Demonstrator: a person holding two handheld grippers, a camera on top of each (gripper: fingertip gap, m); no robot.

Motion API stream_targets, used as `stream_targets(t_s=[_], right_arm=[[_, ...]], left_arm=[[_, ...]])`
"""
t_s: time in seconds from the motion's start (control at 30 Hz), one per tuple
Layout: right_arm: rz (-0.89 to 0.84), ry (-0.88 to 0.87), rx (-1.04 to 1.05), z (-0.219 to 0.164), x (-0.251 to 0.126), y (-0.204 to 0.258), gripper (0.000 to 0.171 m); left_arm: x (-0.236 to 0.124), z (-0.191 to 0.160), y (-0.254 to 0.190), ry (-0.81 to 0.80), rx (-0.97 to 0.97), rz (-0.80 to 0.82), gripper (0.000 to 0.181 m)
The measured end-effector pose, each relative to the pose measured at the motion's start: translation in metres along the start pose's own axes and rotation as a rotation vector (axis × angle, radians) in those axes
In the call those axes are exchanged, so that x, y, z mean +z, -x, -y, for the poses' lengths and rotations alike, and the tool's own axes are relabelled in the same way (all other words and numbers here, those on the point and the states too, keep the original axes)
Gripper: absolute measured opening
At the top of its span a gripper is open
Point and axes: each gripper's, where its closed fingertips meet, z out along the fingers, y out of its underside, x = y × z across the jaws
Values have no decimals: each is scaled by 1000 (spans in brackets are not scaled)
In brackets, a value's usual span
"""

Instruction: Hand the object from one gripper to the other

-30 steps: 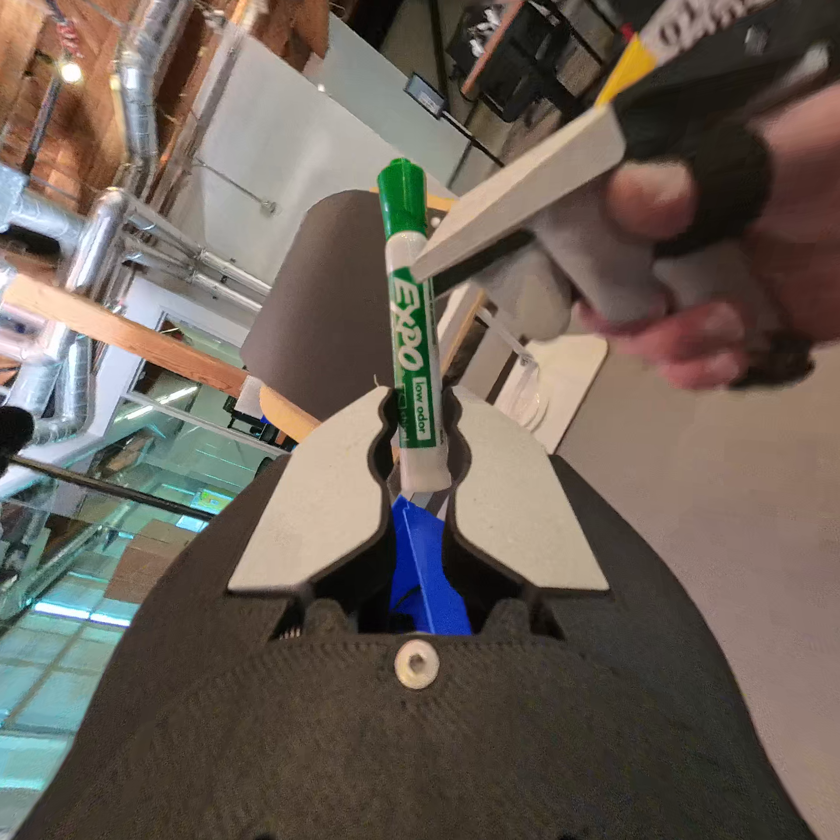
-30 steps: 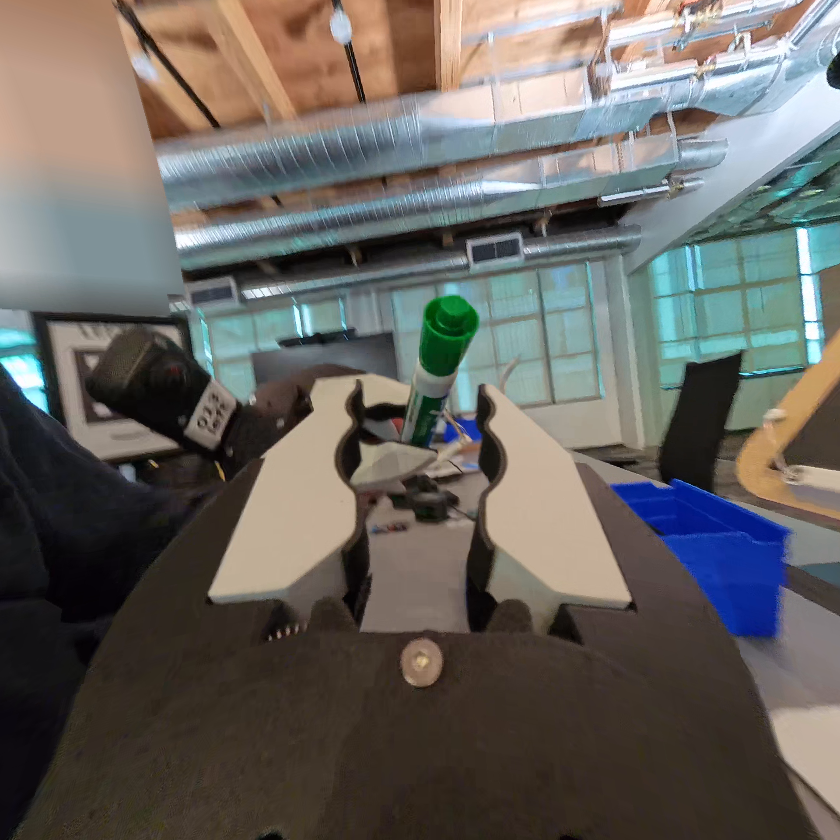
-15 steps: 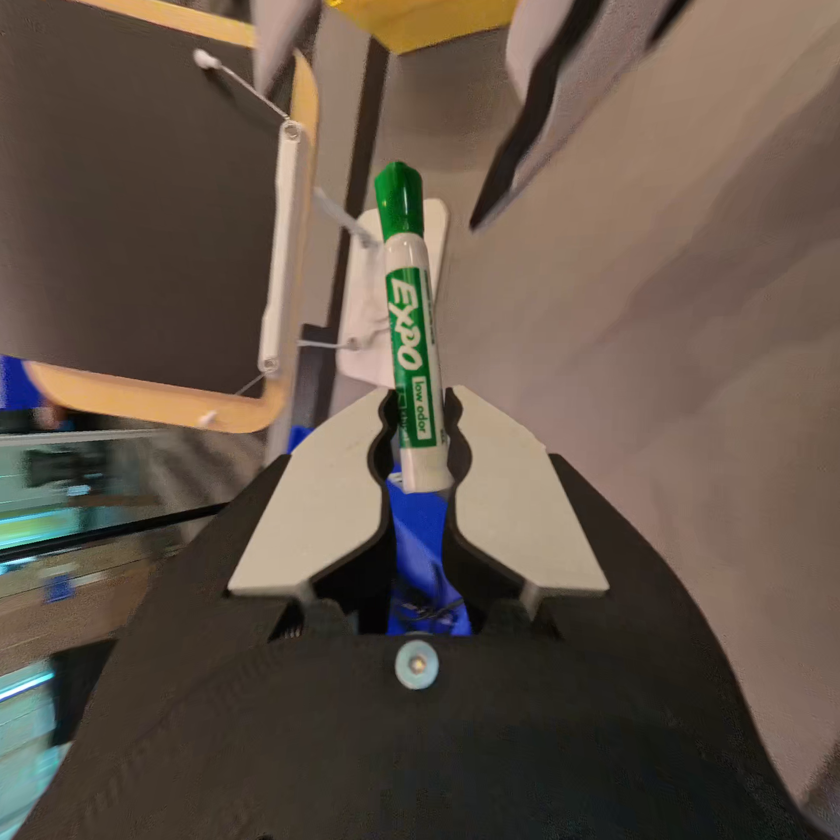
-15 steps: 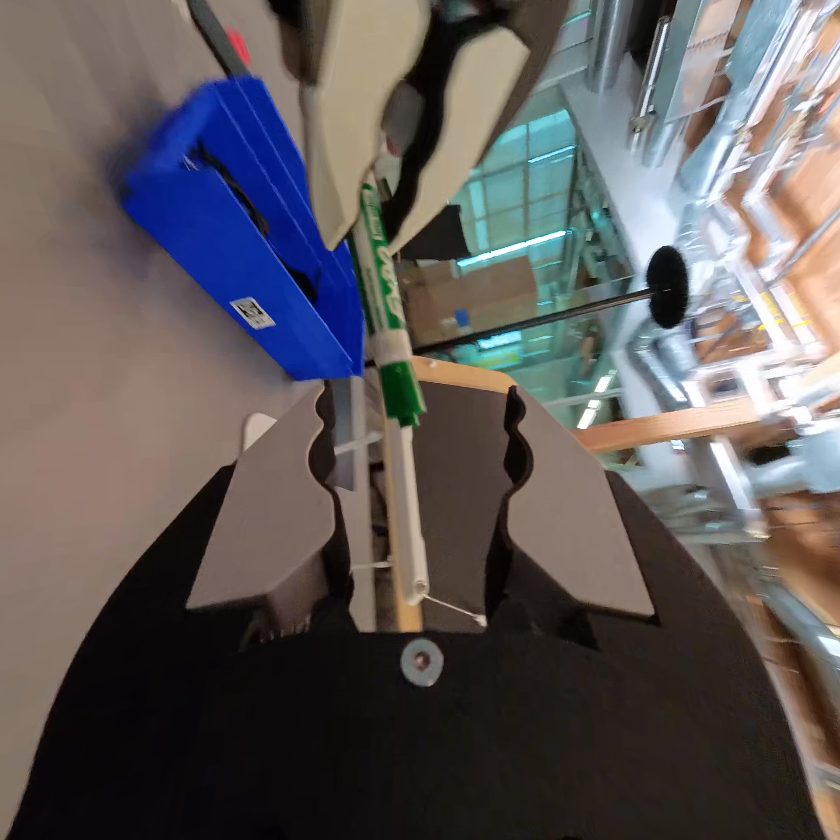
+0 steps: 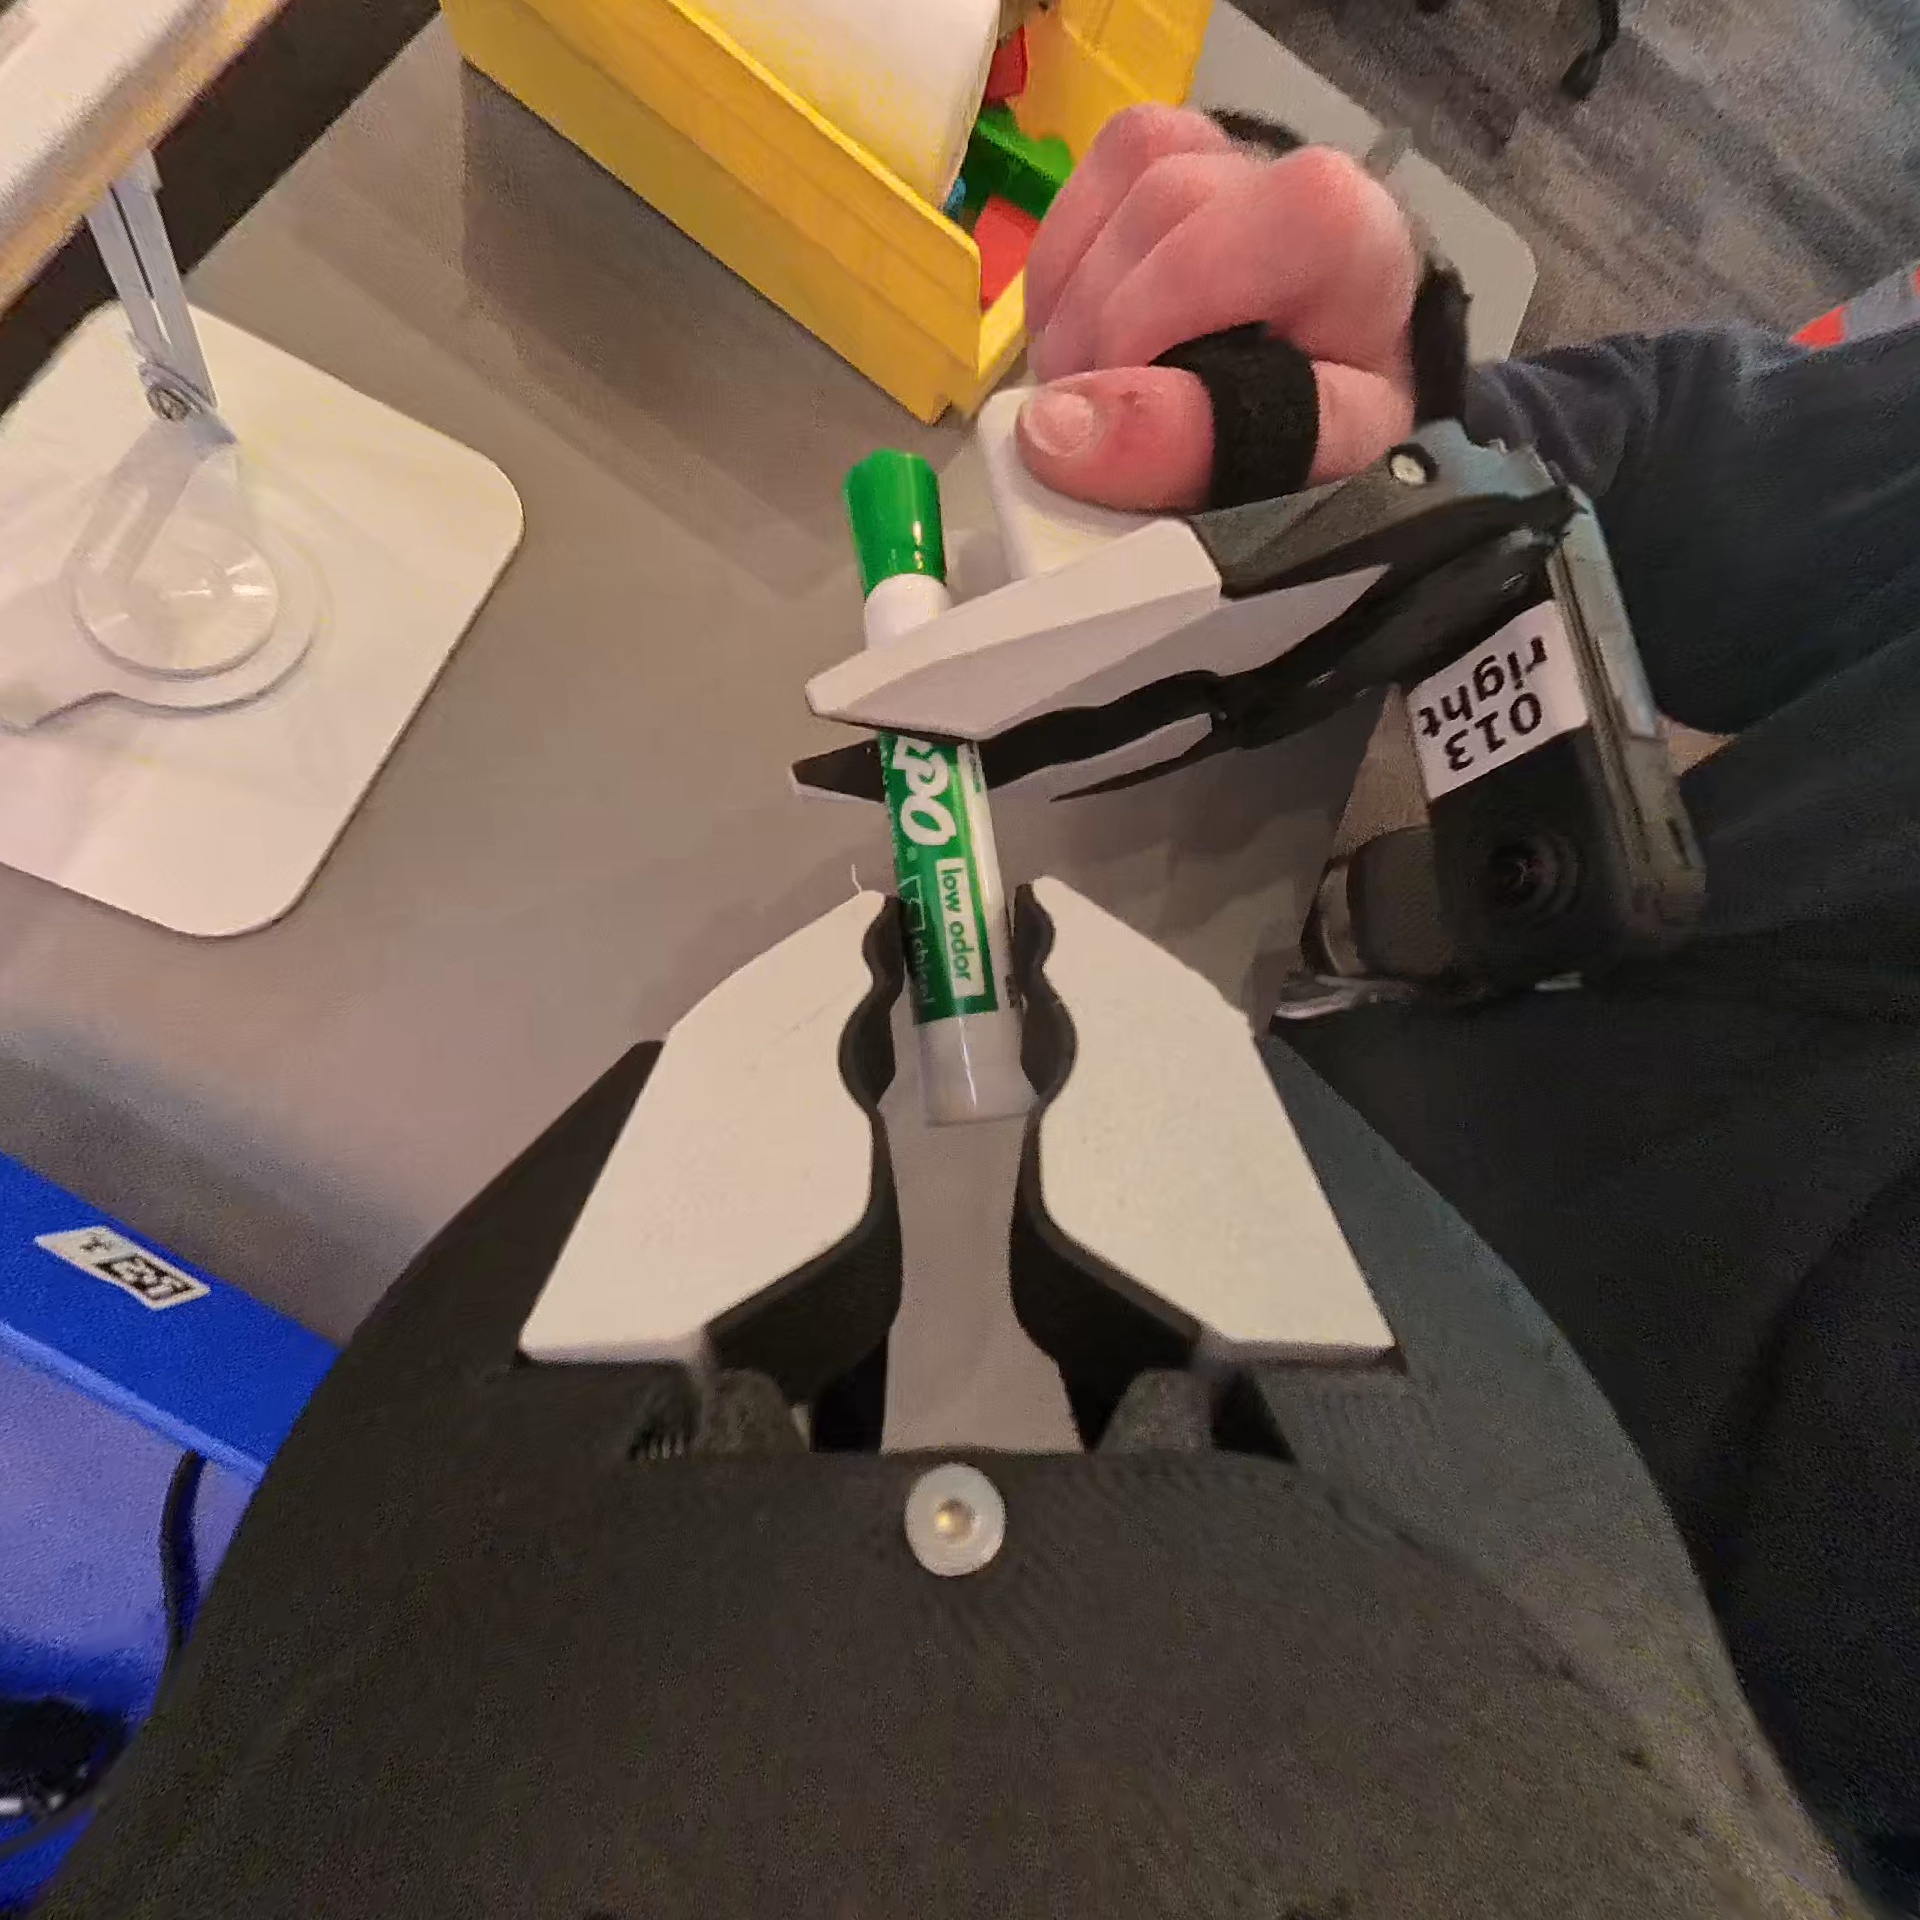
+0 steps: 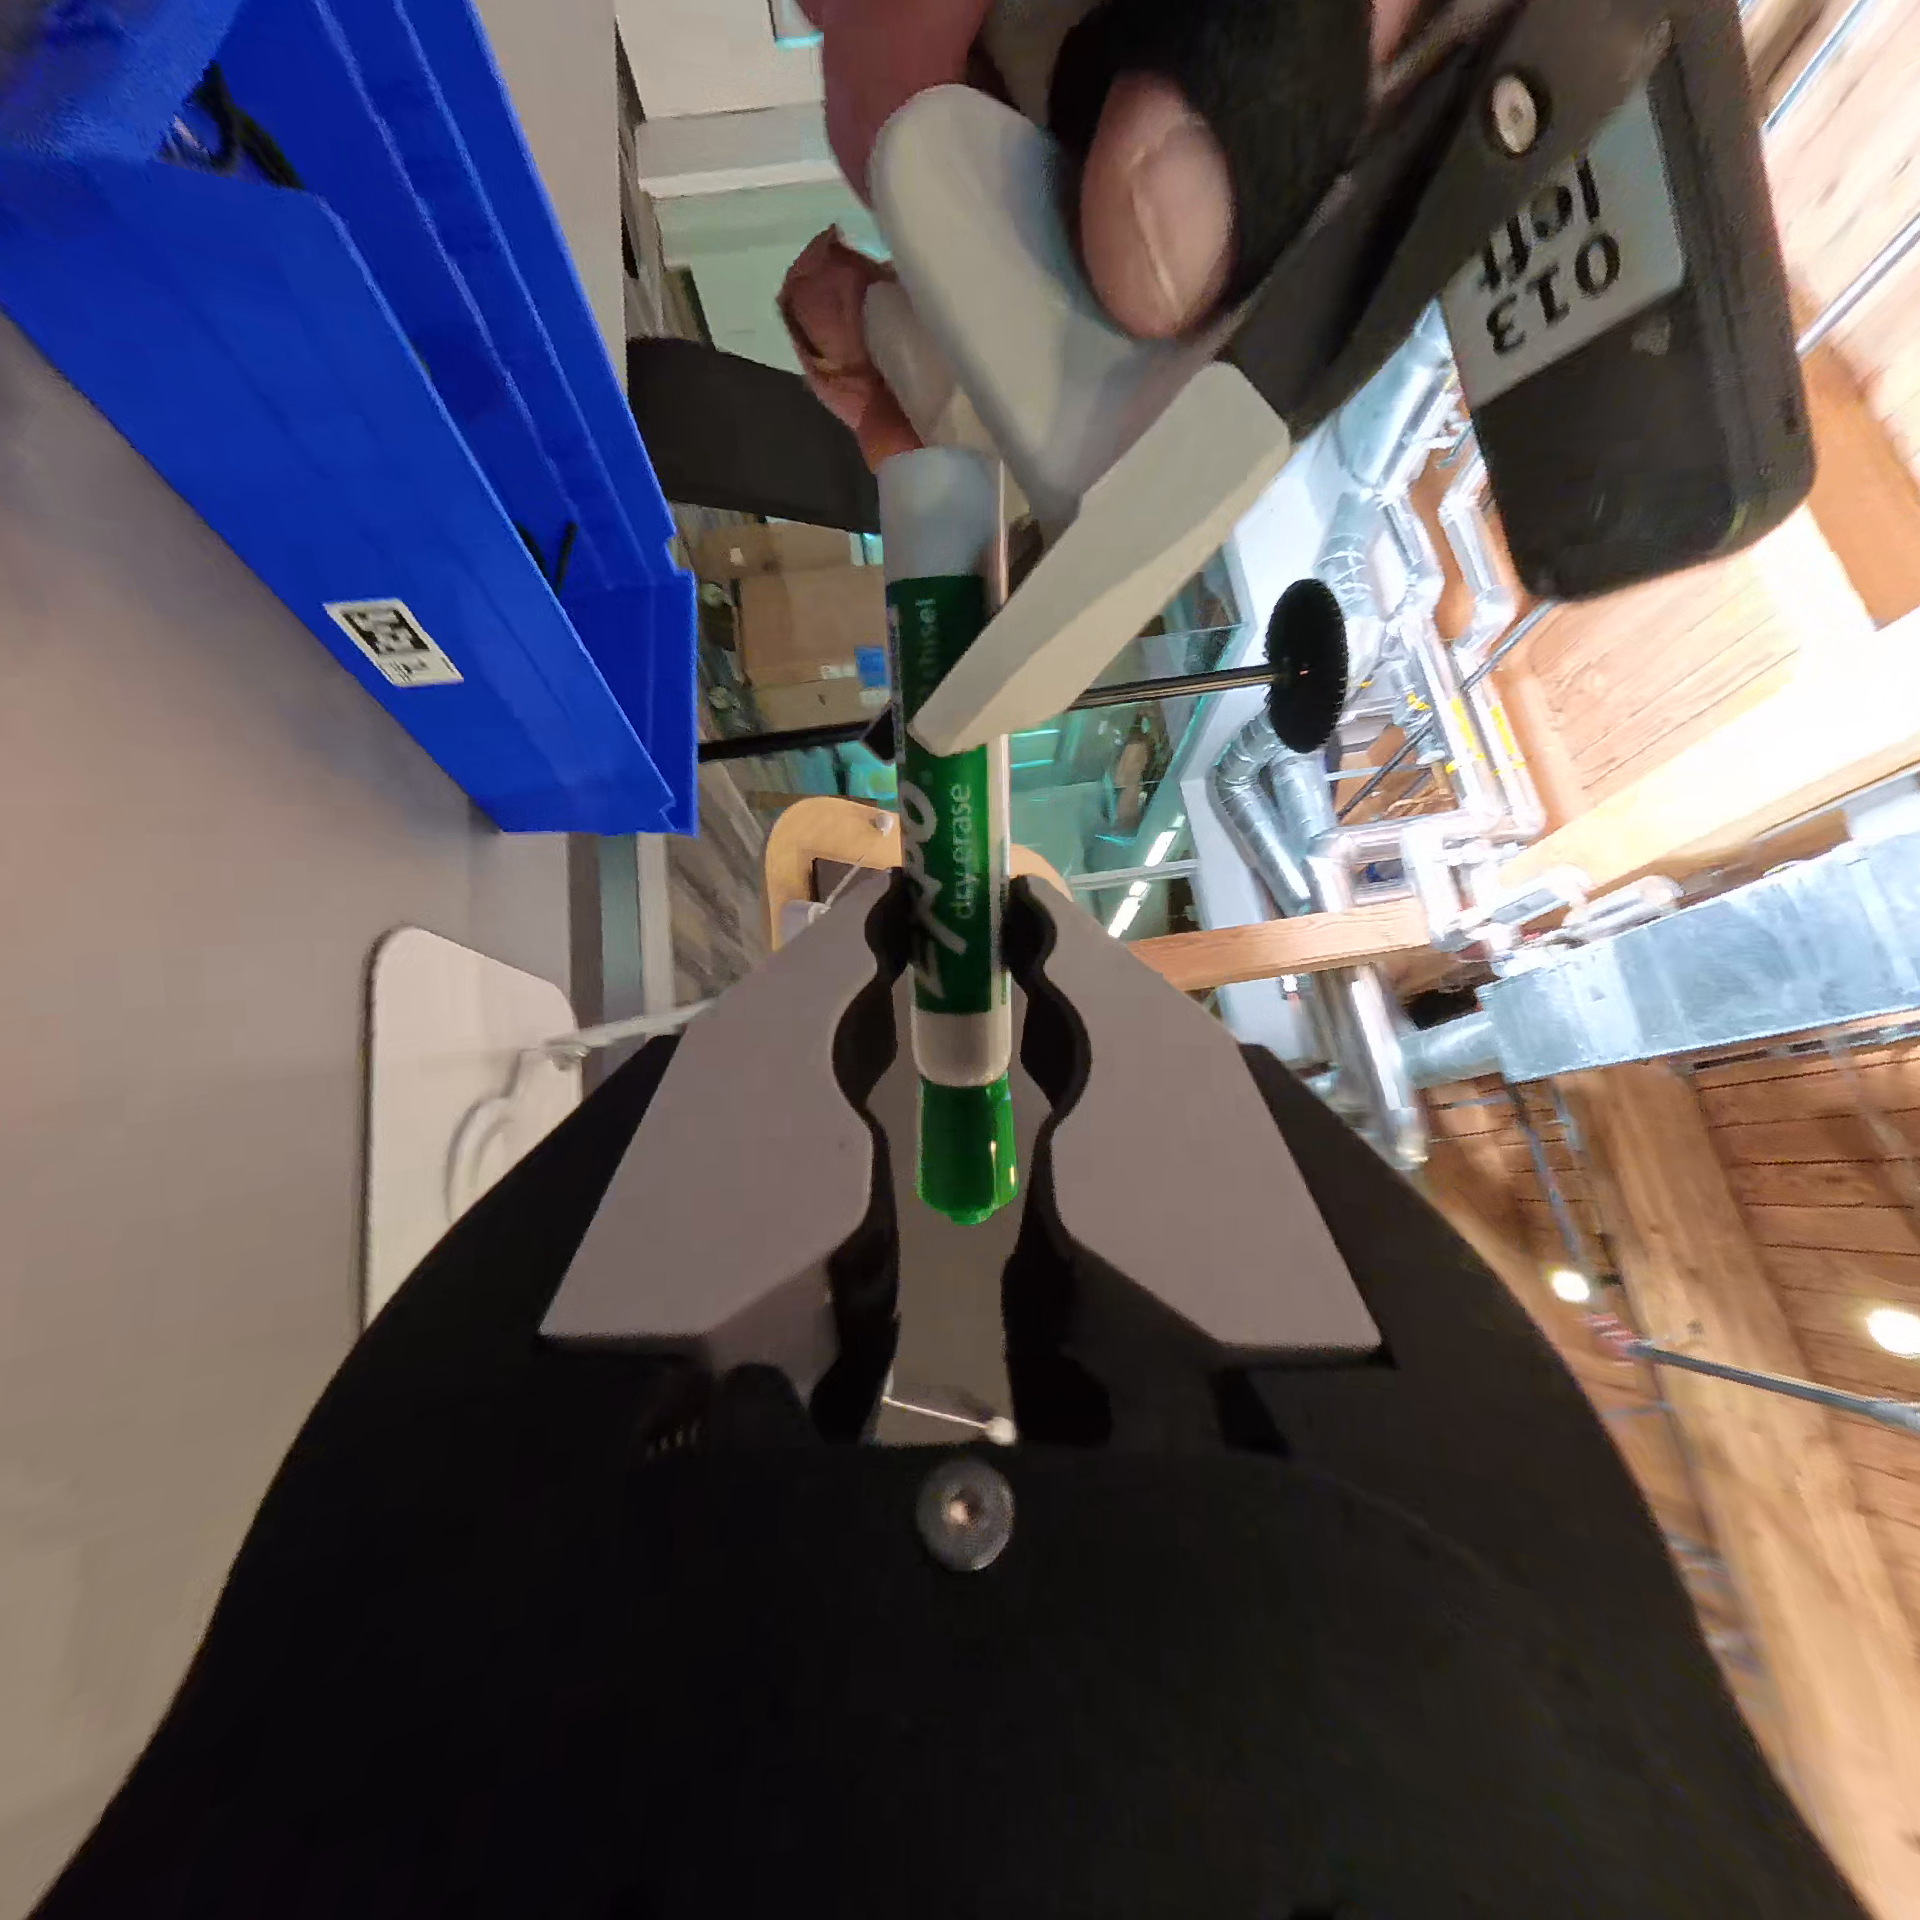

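Observation:
A green dry-erase marker [image 5: 948, 935] with a green cap is held over the grey table [image 5: 582, 520]. My left gripper [image 5: 954, 914] is shut on its white tail end. My right gripper [image 5: 823, 740] comes in from the right, held by a hand, and clamps the barrel just below the cap. In the right wrist view the marker [image 6: 951, 935] runs between the fingers of my right gripper [image 6: 954, 899], which is shut on it with the cap pointing back at the camera. My left gripper [image 6: 904, 732] grips the far end there.
A yellow bin [image 5: 831, 177] with coloured blocks stands at the back of the table. A blue bin [image 6: 312, 416] sits to the left, also at the left wrist view's lower left [image 5: 104, 1351]. A white stand base [image 5: 208, 623] lies at the left. The grippers are tip to tip, or close to it.
Both grippers have swung down over the table. My right gripper, open half a second ago, has moved onto the marker and shut on it. My left gripper still holds it.

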Motion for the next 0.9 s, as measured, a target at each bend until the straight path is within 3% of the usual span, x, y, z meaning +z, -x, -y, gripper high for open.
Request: stream_targets(t_s=[0.03, 0.2, 0.3, 0.4, 0.47, 0.57, 0.9], right_arm=[[22, -16, 78, -2, 0, 0, 16], [213, -189, 813, -2, -1, -8, 16], [400, -335, 1325, 6, -2, -9, 16], [594, -458, 1725, 12, -4, -7, 16], [705, -495, 1840, 17, -7, 0, 16], [809, -516, 1905, 24, -10, 8, 16], [940, -590, 1966, 42, -18, 11, 15]], left_arm=[[0, 3, 0, -23, 13, -1, 21], [-14, 27, -18, -229, 236, -26, 65], [-16, 31, -5, -334, 502, 243, 86], [-10, 33, 9, -333, 831, 631, 102], [-5, 35, 12, -300, 1020, 827, 120], [4, 36, 18, -254, 1139, 935, 145], [20, 34, 22, -262, 1105, 866, 144]])
